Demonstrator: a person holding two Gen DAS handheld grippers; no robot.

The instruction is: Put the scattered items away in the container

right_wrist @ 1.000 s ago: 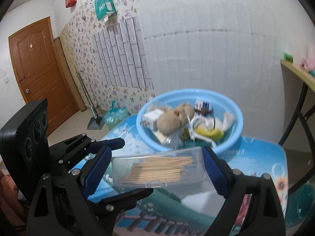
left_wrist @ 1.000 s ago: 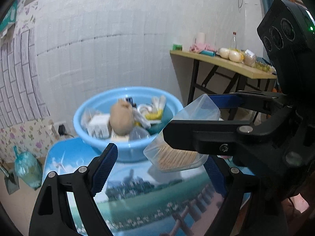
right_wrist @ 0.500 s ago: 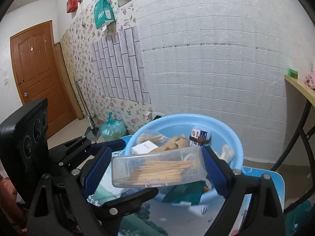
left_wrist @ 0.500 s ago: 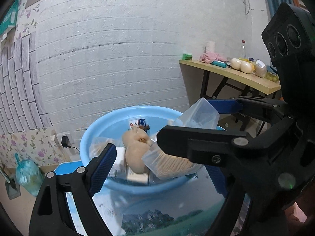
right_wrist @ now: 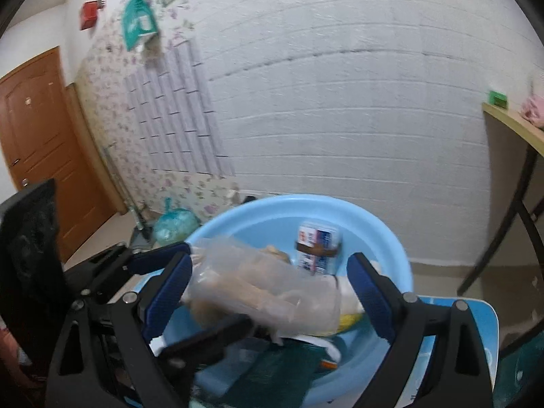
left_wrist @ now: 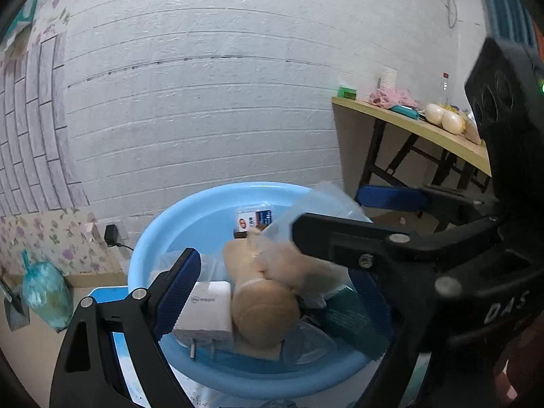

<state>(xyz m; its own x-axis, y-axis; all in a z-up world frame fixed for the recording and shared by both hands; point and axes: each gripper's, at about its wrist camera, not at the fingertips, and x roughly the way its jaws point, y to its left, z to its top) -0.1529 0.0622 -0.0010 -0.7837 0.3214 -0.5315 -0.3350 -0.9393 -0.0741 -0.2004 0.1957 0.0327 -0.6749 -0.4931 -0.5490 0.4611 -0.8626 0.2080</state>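
We find the toothpick box (right_wrist: 258, 292) tilted between the right gripper's (right_wrist: 268, 282) jaws, grip unclear through blur, above the basin's (right_wrist: 384, 234) near edge for dropping in; left gripper's (left_wrist: 275, 272) jaws wide, empty.

A white brick-pattern wall (left_wrist: 210, 108) fills the far side. To its left runs floral wallpaper (right_wrist: 112, 102), with a teal bag (right_wrist: 137, 25) hanging high on it and a red box (right_wrist: 89, 13) further left. A brown wooden door (right_wrist: 37, 149) stands at the far left. On the floor near the wall sits a tied blue-green plastic bag (left_wrist: 42, 292), and a black plug (left_wrist: 110, 234) sits in a wall socket. At the right, a wooden bench (left_wrist: 418, 129) on black legs carries a green box (left_wrist: 347, 92), a pink cloth (left_wrist: 391, 97) and pale rounded things (left_wrist: 443, 117).
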